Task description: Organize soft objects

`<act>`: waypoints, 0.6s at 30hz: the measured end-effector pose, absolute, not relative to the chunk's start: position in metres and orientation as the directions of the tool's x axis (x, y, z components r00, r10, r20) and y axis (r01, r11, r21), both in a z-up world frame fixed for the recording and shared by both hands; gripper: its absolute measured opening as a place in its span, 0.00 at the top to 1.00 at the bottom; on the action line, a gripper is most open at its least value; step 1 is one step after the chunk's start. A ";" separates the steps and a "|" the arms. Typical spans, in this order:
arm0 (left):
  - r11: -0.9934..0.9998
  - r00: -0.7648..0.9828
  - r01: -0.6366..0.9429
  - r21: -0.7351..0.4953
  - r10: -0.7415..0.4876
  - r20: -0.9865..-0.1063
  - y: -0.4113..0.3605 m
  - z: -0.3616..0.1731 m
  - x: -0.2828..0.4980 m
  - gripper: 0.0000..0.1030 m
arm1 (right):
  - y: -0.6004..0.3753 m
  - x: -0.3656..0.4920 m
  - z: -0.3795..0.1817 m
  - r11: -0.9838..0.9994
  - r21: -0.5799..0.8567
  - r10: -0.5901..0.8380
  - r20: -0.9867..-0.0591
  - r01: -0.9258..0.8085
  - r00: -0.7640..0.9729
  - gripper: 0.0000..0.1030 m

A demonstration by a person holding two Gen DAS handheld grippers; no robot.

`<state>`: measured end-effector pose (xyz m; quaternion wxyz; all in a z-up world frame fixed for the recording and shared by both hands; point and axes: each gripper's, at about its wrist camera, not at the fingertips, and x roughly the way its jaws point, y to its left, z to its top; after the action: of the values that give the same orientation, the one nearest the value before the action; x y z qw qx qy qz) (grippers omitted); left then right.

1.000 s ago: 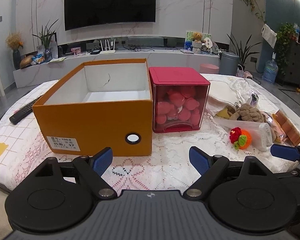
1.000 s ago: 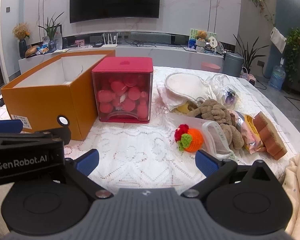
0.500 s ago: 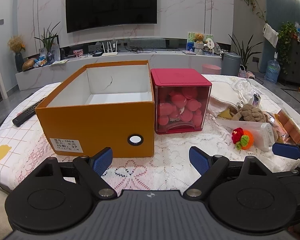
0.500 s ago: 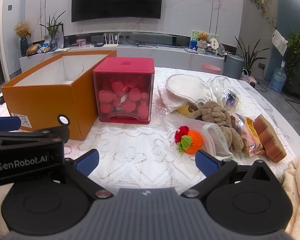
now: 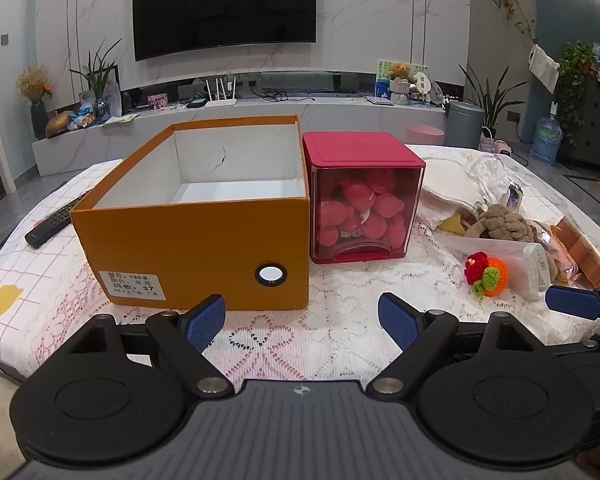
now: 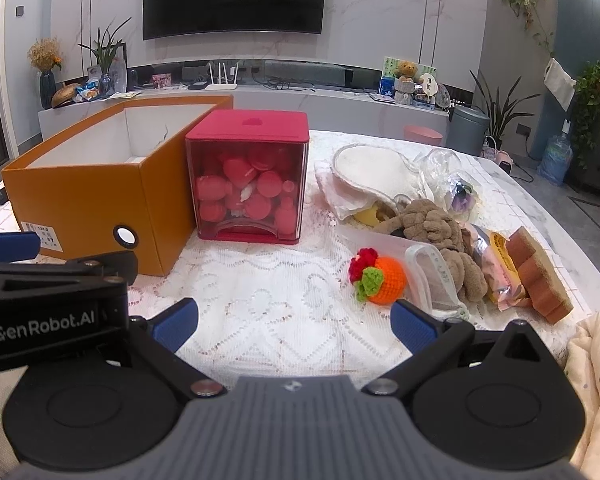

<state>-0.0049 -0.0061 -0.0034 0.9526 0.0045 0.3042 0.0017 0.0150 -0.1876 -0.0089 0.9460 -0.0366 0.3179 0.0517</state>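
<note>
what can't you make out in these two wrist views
- Floor of the orange box: the right wrist view sees only inner walls, its near wall hides the rest.
- Yellow item: mostly under the white cloth in both views.
- Box label: print too small.
- Cream fabric: cut by the right wrist view's edge.
- Remote: partly behind the box.

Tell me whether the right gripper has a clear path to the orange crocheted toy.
Probably yes. The right gripper is open and empty, and only bare lace tablecloth lies between it and the orange crocheted toy, which sits at the near edge of the pile, uncovered.
</note>
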 end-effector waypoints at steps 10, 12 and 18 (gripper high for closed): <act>1.000 0.814 -0.003 0.012 0.009 -0.581 -0.007 -0.004 -0.005 0.02 | -0.188 0.016 -0.010 0.992 -0.036 0.073 -0.611 -0.120 0.788 0.03; 1.000 0.813 -0.003 0.013 0.010 -0.582 -0.007 -0.004 -0.005 0.02 | -0.188 0.016 -0.010 0.992 -0.036 0.073 -0.610 -0.120 0.789 0.03; 1.000 0.820 0.002 0.019 0.009 -0.573 -0.006 -0.003 -0.007 0.02 | -0.187 0.018 -0.010 0.990 -0.051 0.072 -0.614 -0.130 0.786 0.03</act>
<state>-0.0074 -0.0063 -0.0031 0.9538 0.0096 0.3002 0.0019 0.0182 -0.1869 -0.0098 0.9439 -0.0452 0.3228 0.0534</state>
